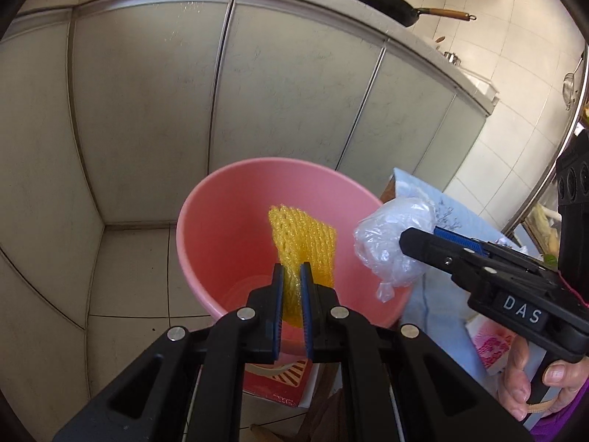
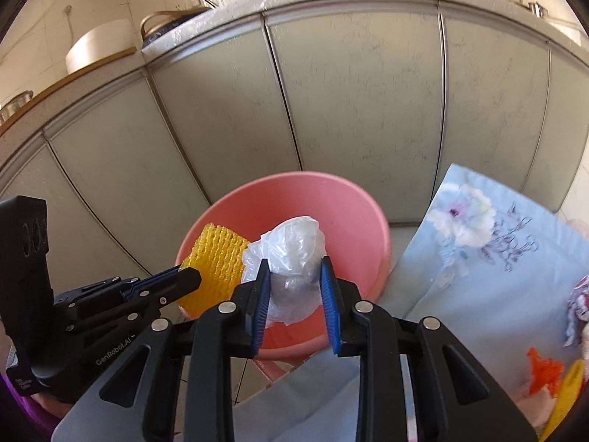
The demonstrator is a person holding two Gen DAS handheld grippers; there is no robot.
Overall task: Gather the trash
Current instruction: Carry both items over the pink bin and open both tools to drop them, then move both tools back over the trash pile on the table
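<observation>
A pink bucket [image 1: 221, 221] stands on the tiled floor in front of grey cabinets; it also shows in the right wrist view [image 2: 353, 217]. My left gripper [image 1: 292, 276] is shut on a yellow foam net [image 1: 305, 235] and holds it over the bucket's opening. The net also shows in the right wrist view [image 2: 217, 258]. My right gripper [image 2: 294, 269] is shut on a crumpled clear plastic bag [image 2: 291, 250] above the bucket's near rim. In the left wrist view the bag [image 1: 390, 243] hangs at the bucket's right edge, held by the right gripper [image 1: 412, 237].
A table with a light blue floral cloth [image 2: 478, 258] lies right of the bucket, with orange and yellow scraps [image 2: 545, 372] at its far right. A red-and-white box [image 1: 276, 383] sits below the bucket. Pans [image 1: 390, 3] rest on the counter above the cabinets.
</observation>
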